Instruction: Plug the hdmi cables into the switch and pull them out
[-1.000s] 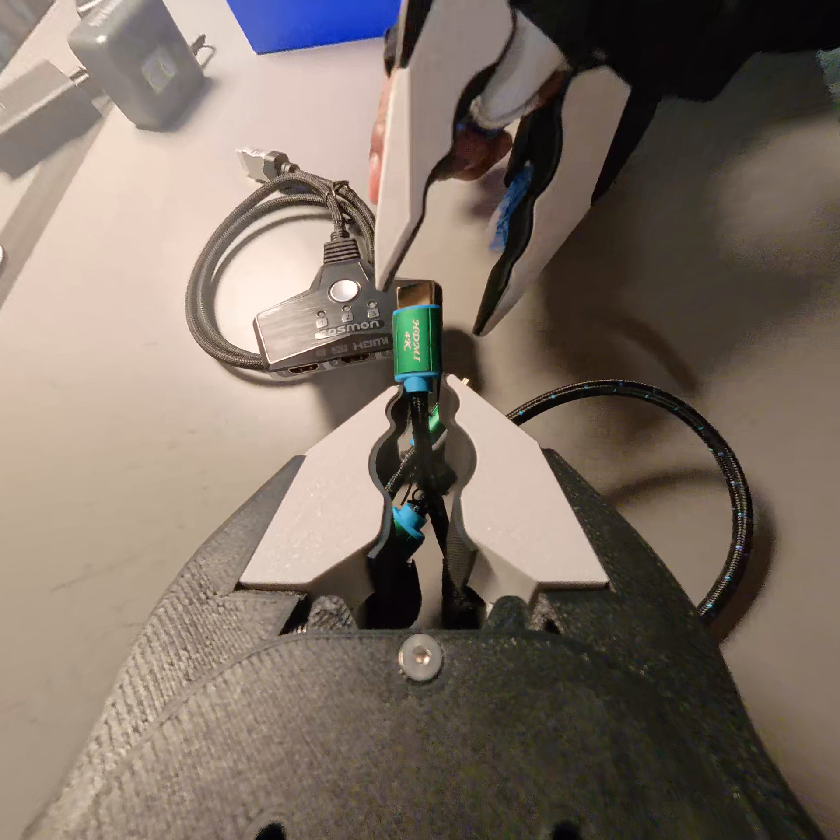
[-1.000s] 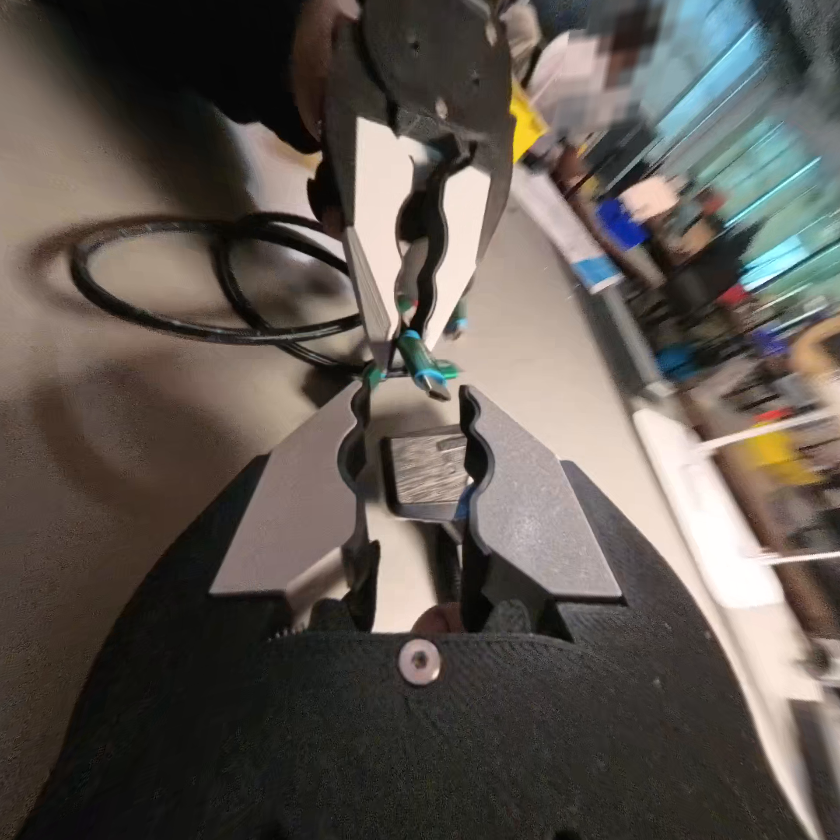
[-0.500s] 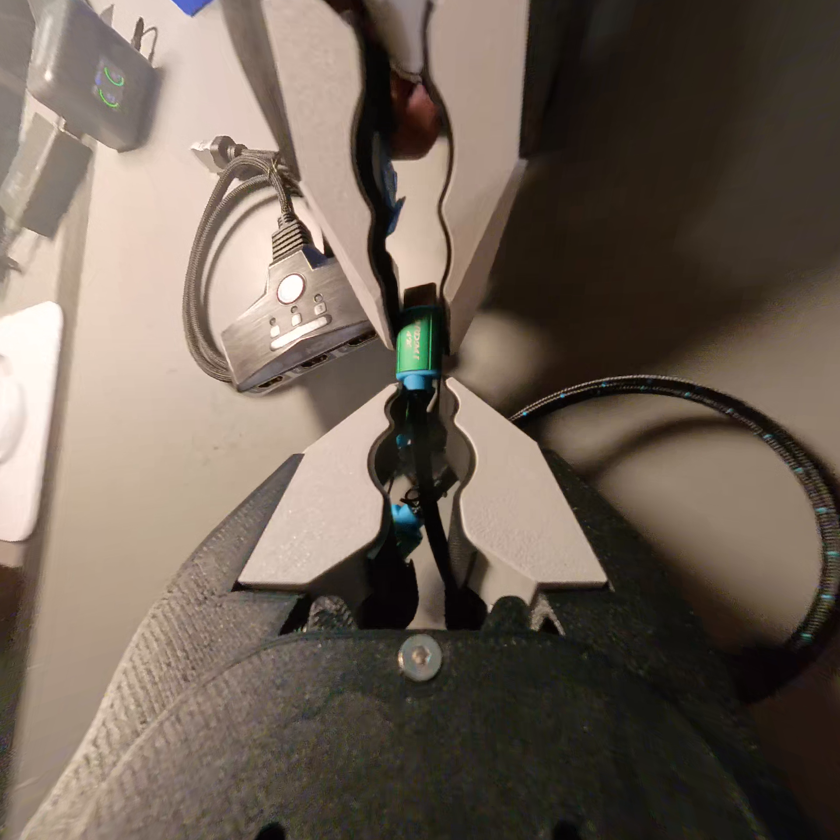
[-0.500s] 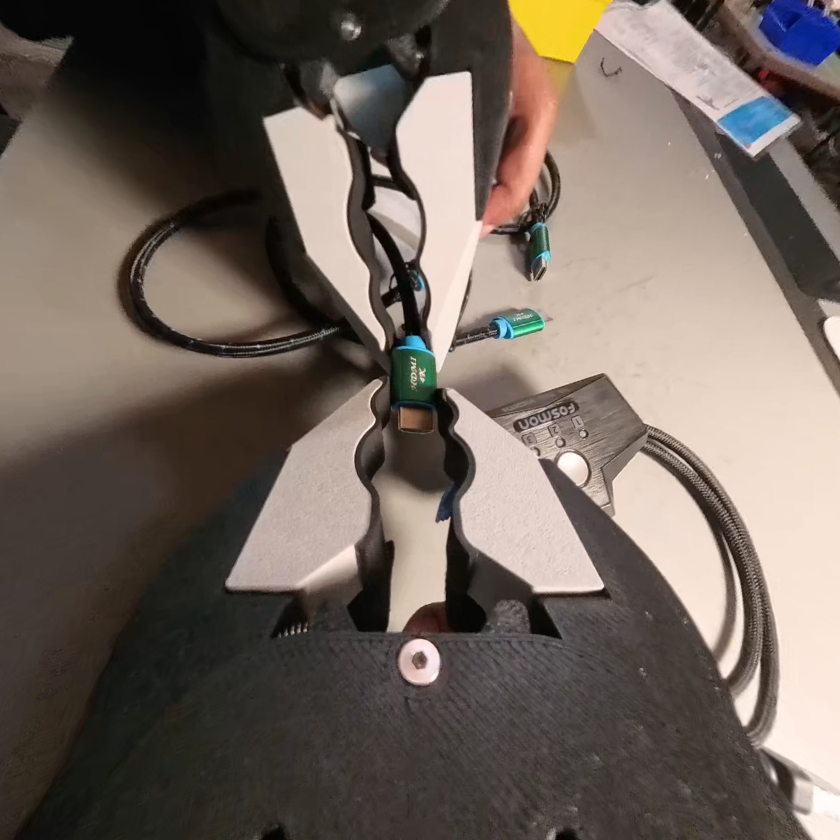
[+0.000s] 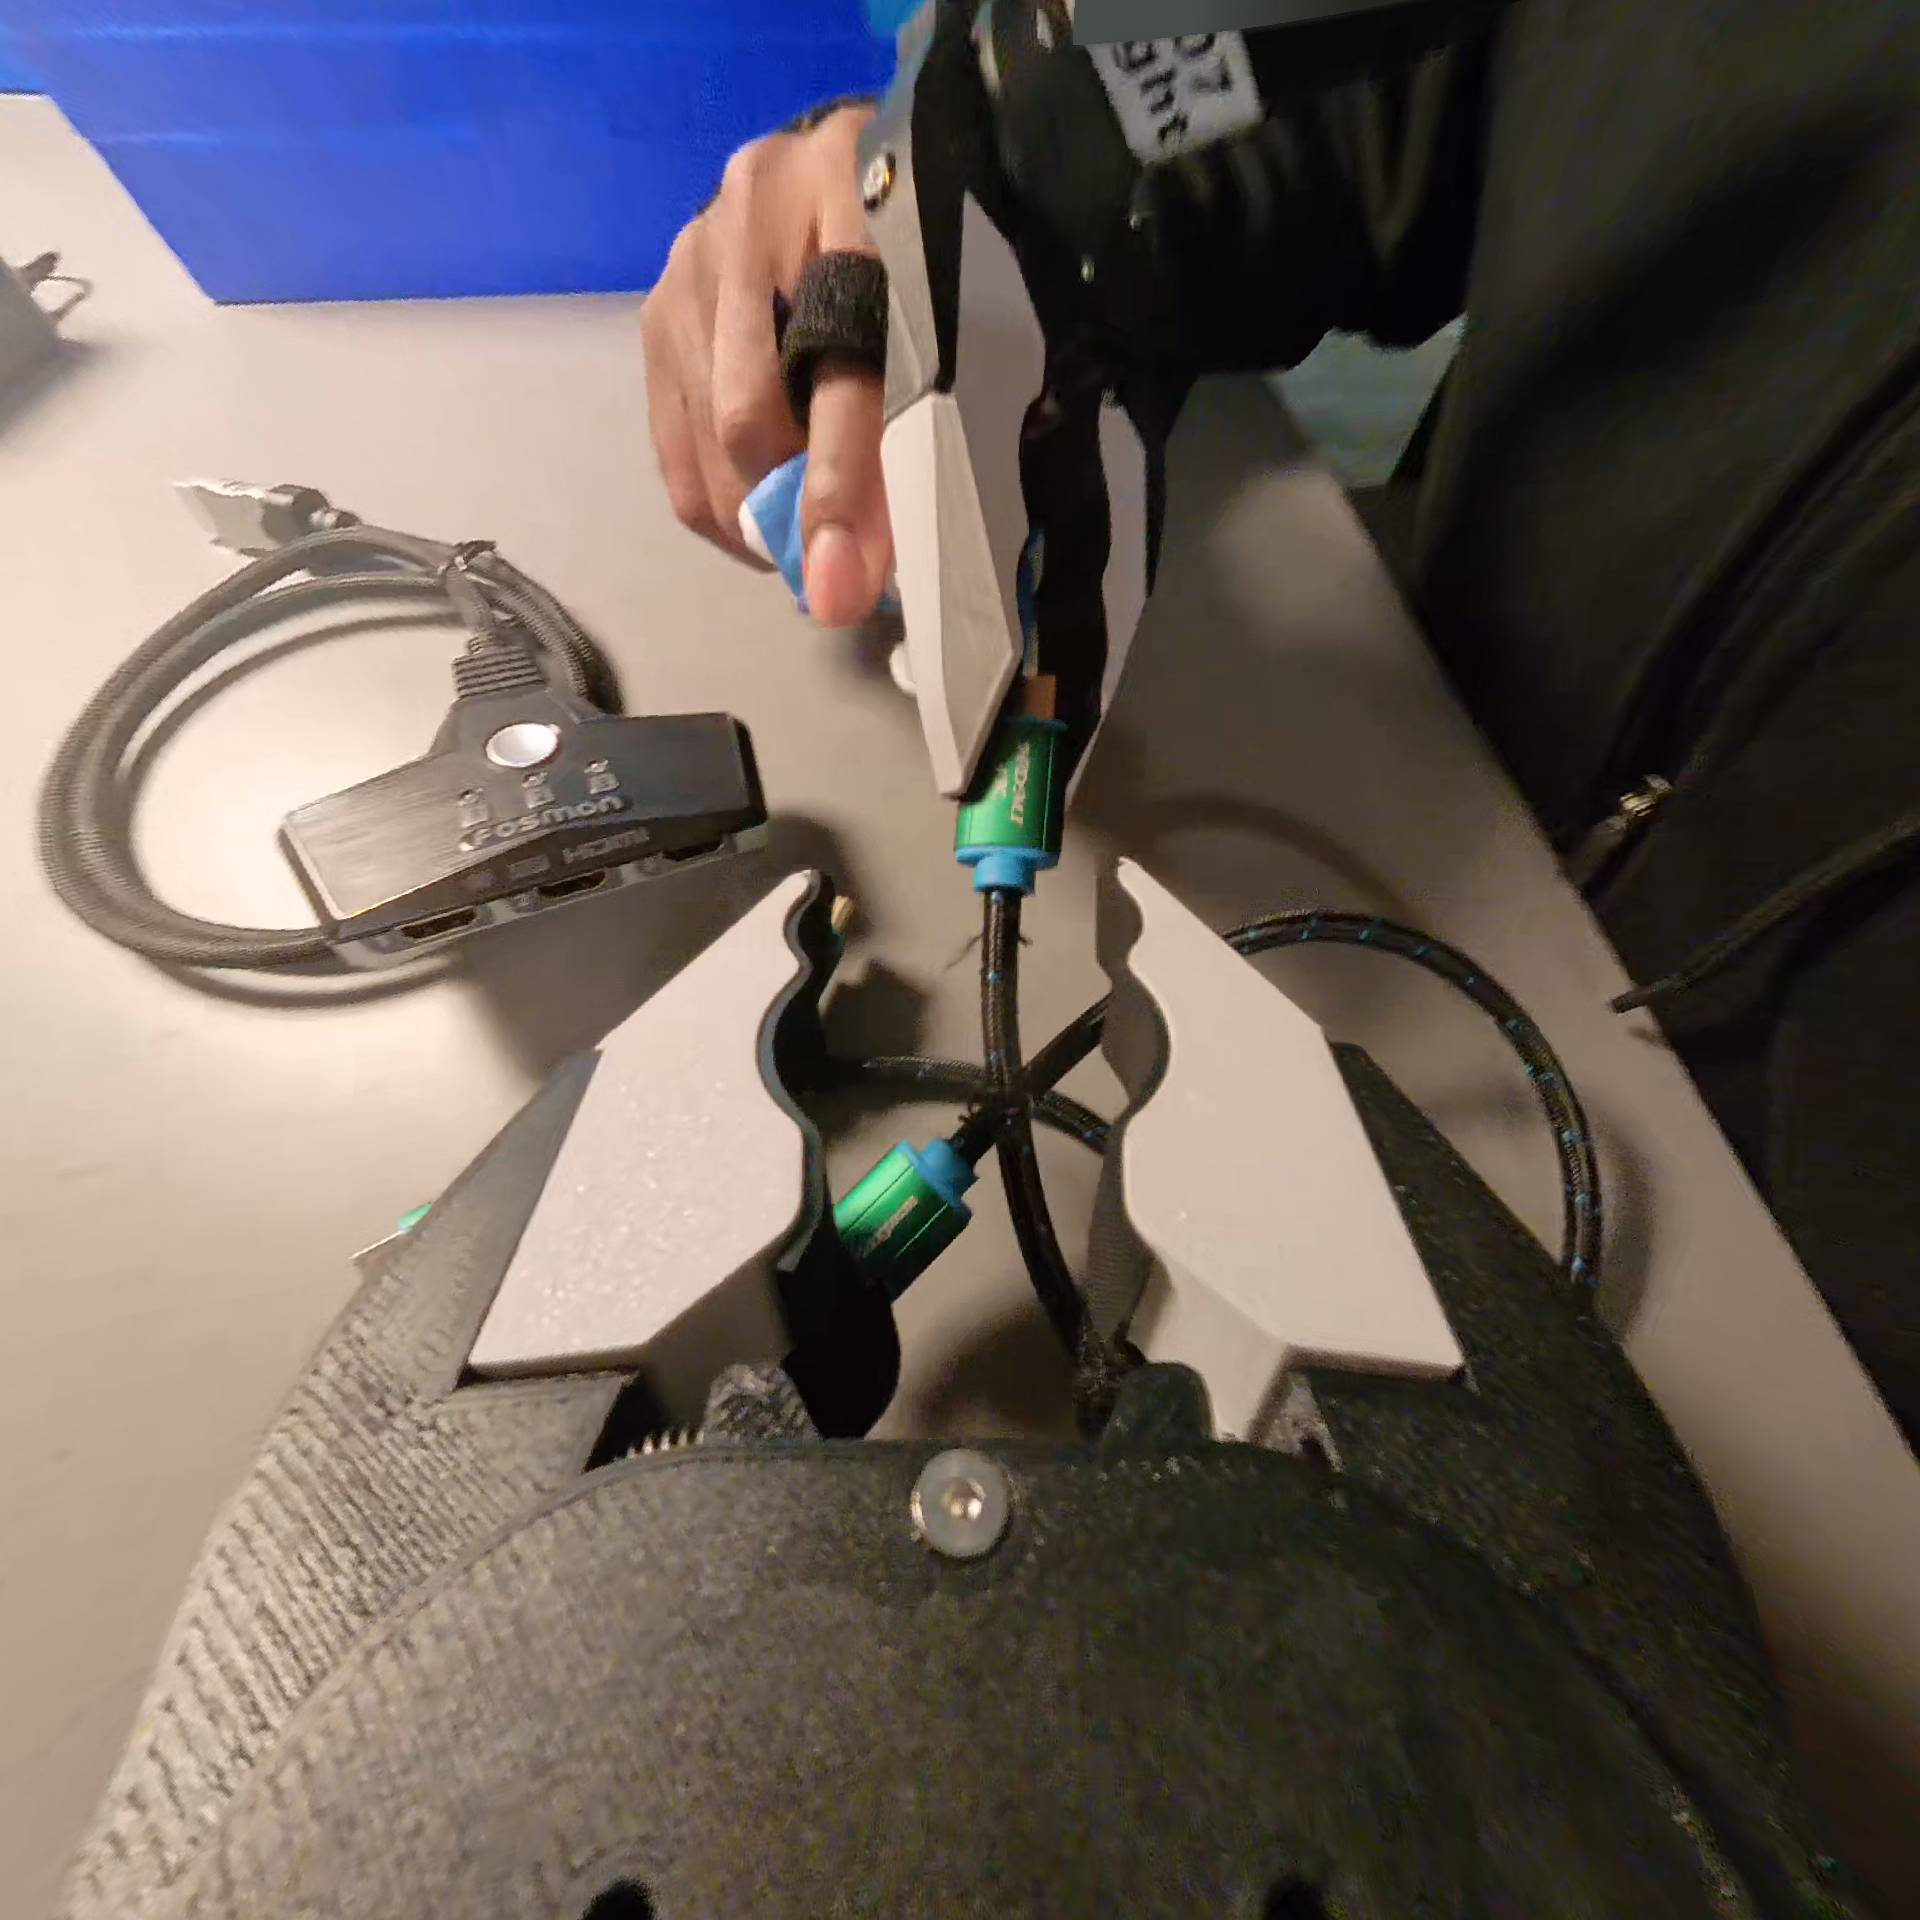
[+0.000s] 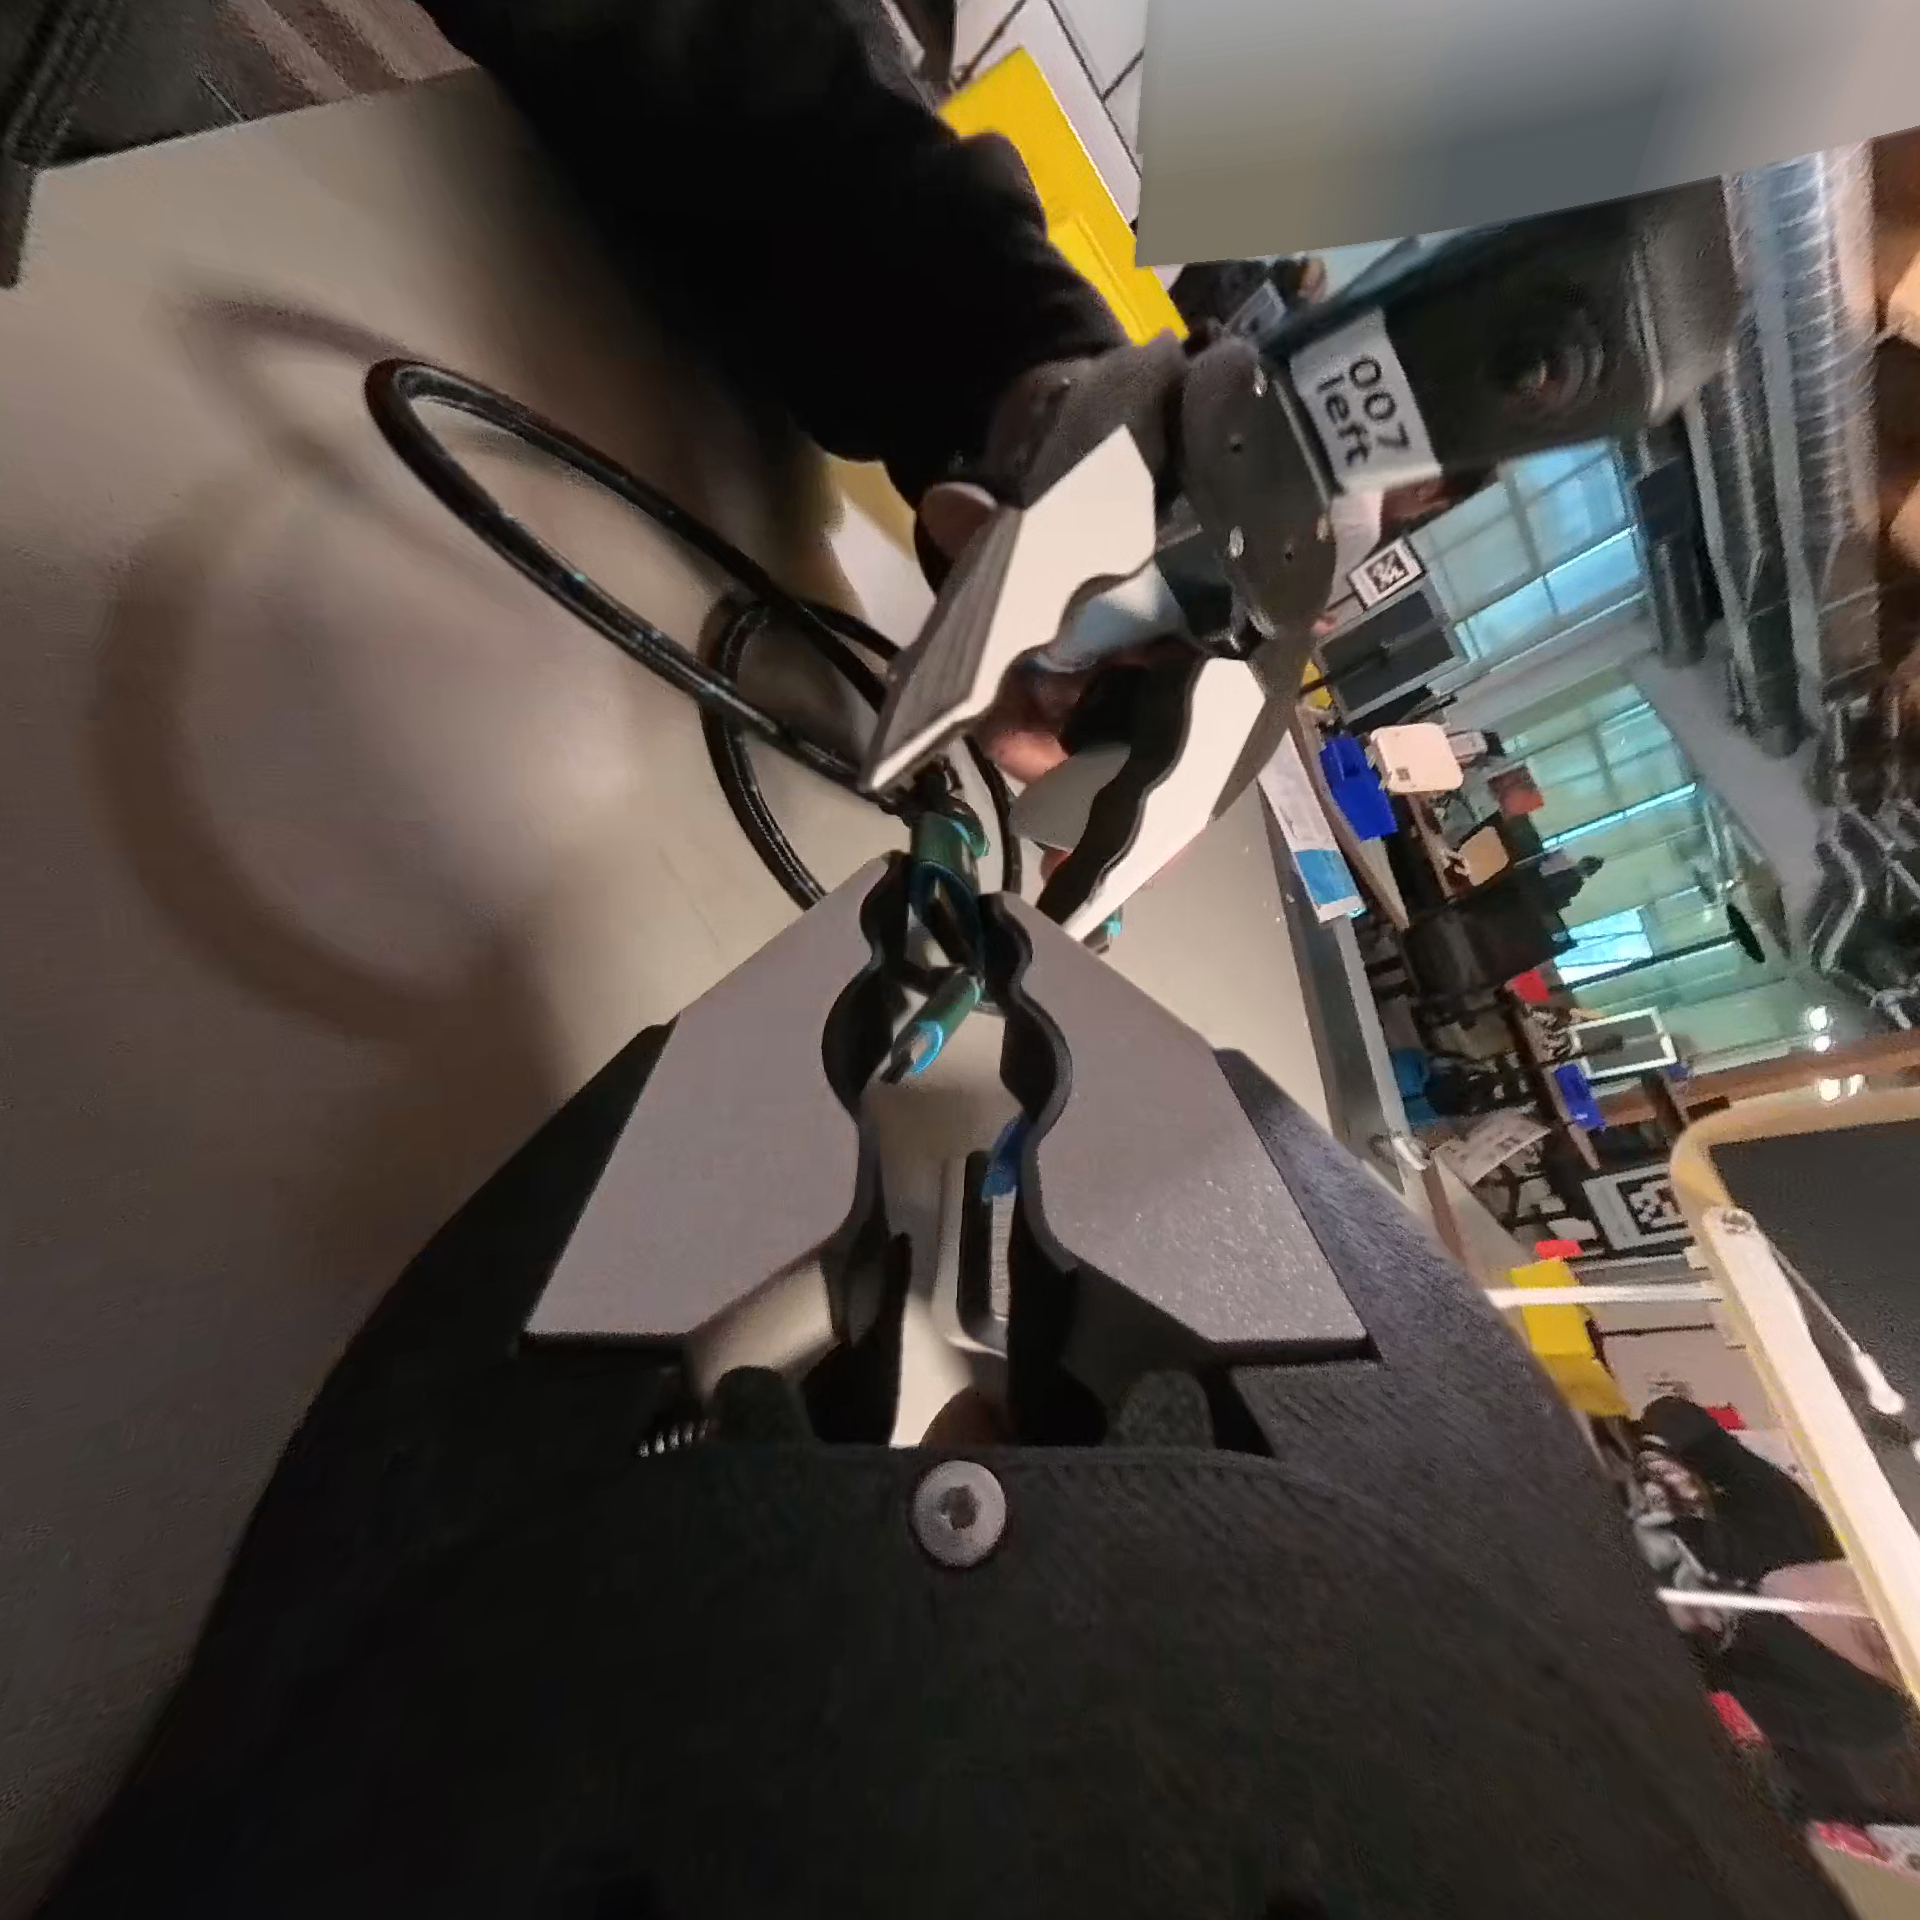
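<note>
The black HDMI switch lies flat on the grey table, its three ports facing me. My right gripper comes down from above and is shut on the top of a green HDMI plug, whose braided cable hangs down between my left fingers. My left gripper is open and holds nothing. A second green plug lies on the table between the left fingers. In the right wrist view my right gripper is shut on the green plug, and the open left gripper's fingers are just beyond it.
The switch's own black cable is coiled to its left. A blue box stands at the back. The table edge runs down the right, next to a person's dark clothing. A cable loop lies on the table.
My left gripper has opened and let go of the cable. My right gripper has closed on the green plug and now holds it alone. Both views have swung.
</note>
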